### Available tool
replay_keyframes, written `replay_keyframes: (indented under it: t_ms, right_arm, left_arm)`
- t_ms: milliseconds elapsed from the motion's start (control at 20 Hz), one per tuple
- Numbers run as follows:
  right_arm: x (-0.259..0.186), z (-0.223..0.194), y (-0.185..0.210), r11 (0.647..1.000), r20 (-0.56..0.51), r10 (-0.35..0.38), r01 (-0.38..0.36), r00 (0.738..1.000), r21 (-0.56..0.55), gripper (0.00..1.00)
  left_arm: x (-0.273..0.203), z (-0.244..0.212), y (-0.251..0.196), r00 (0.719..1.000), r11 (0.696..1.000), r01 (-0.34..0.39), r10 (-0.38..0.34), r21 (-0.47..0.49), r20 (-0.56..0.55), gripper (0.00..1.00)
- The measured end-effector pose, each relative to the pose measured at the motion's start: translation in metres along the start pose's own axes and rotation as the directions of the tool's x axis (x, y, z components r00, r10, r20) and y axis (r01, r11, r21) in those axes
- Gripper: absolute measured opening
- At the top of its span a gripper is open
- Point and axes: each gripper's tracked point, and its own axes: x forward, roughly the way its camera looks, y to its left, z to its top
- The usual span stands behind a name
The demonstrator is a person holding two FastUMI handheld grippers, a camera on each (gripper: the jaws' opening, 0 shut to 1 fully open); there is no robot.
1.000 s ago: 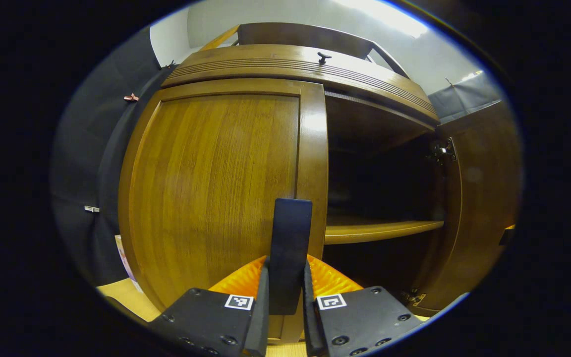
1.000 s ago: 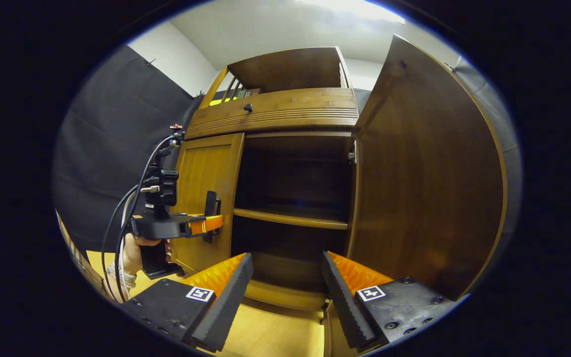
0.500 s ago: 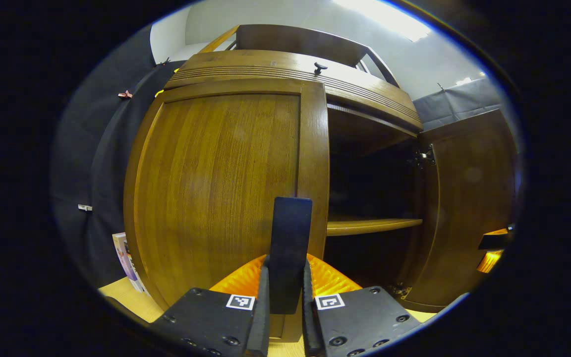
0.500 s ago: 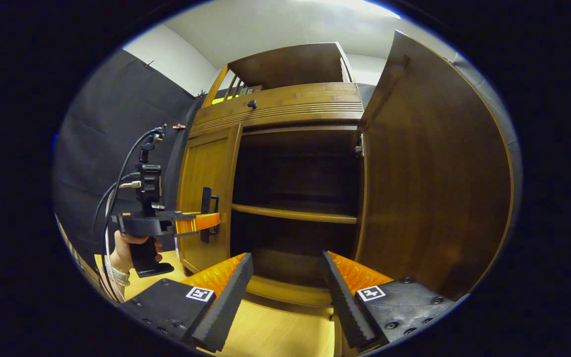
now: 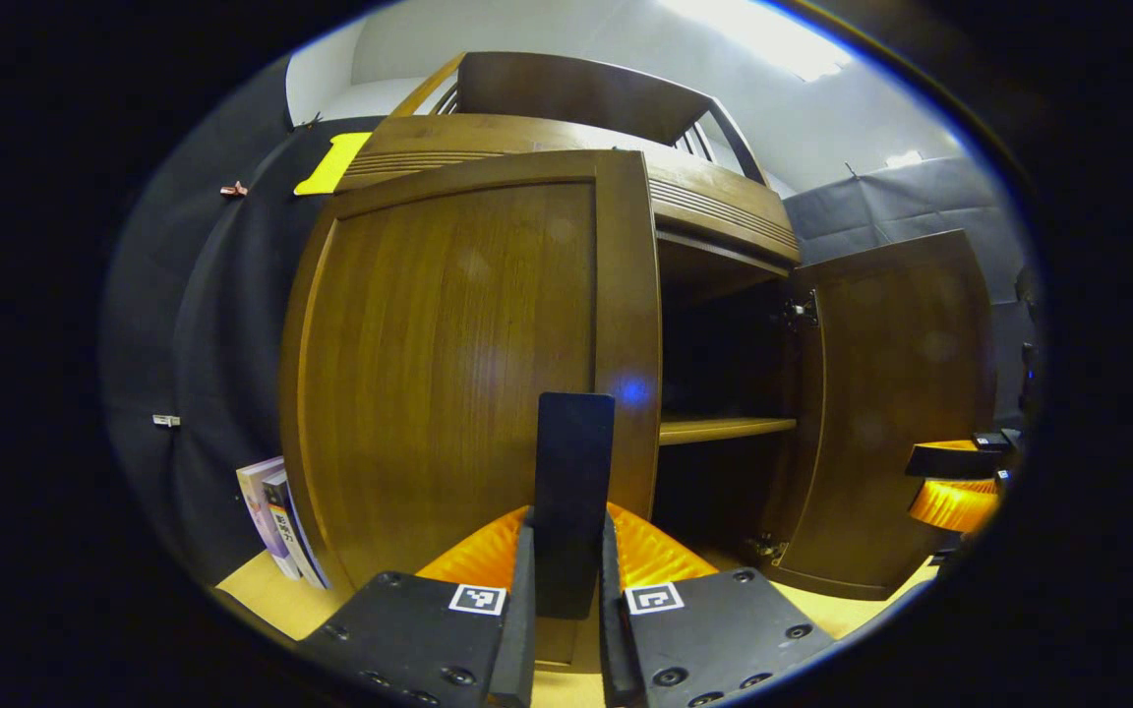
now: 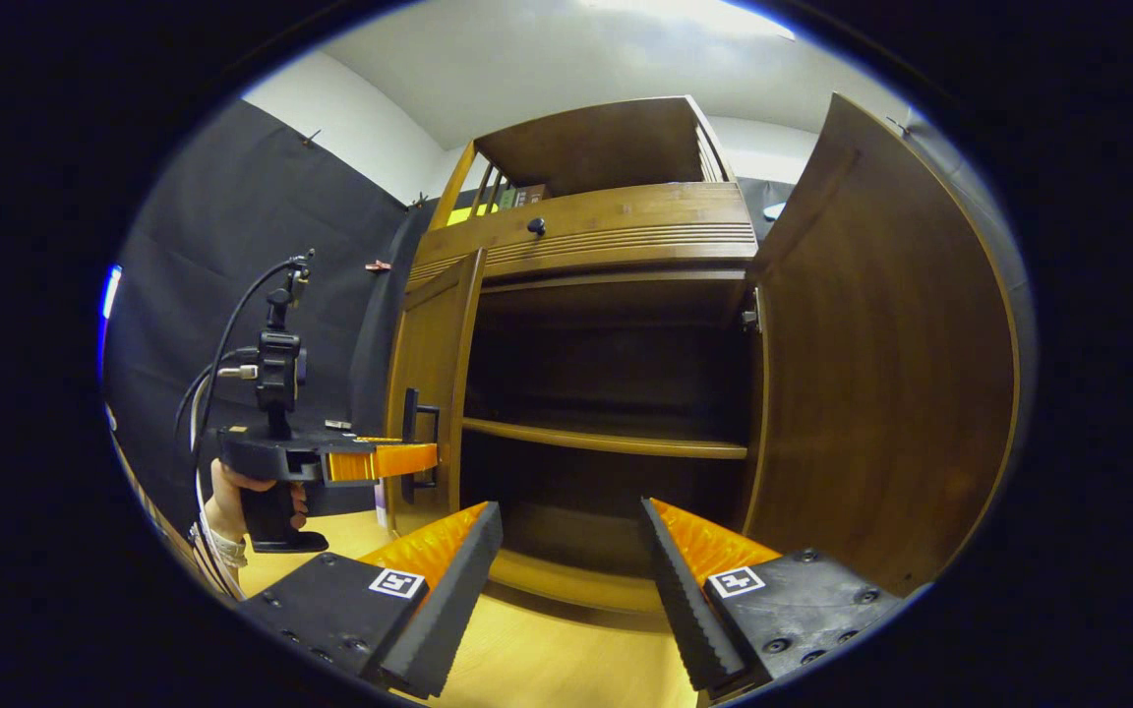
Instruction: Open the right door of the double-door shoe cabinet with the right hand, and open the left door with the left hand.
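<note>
— So, where is the left gripper [image 5: 566, 590] in the left gripper view?

— Bottom centre of the frame. Its two fingers are pinching the dark upright handle [image 5: 574, 492] of the left door [image 5: 448, 364], one finger pressed to each side of it.

— And the left door itself?

— It takes up the centre and left of that view. In the right gripper view the left door [image 6: 434, 383] stands left of centre, swung a little way out from the shoe cabinet [image 6: 616, 231], with the handle [image 6: 414, 442] on its near edge.

— Can you see the left gripper from that side too?

— Yes, at the left of the right gripper view: the left gripper [image 6: 407, 459] reaches level toward the handle, held by a hand [image 6: 242, 492] with cables rising from the top of the device.

— What about the right gripper [image 6: 566, 551]?

— Bottom centre of its own view, fingers spread wide apart with nothing between them, pointing at the open cabinet.

— The right door [image 6: 886, 354]?

— Swung wide open, filling the right side of that frame. In the left gripper view the right door [image 5: 896, 413] stands open at the right, with a hinge near its top inner corner.

— Anything inside?

— A wooden shelf [image 6: 606, 441] crosses the dark interior at mid-height. Some books [image 5: 273, 516] lean at the lower left of the left gripper view, beside the cabinet, on the light wooden floor [image 6: 547, 659]
</note>
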Motion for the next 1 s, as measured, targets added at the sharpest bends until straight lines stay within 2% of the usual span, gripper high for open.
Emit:
replay_keyframes:
  t_ms: [450, 1000]
  right_arm:
    - [-0.012, -0.001, 0.046, 0.996, 0.012, 0.073, -0.073, 0.997, 0.060, 0.89]
    - [-0.008, 0.000, 0.103, 0.984, 0.010, 0.166, -0.167, 0.986, 0.066, 0.89]
  left_arm:
    - [-0.064, 0.007, 0.027, 0.998, 0.998, -0.060, 0.060, 0.012, -0.003, 0.30]
    - [-0.116, 0.015, 0.069, 0.988, 0.987, -0.153, 0.152, 0.040, 0.007, 0.27]
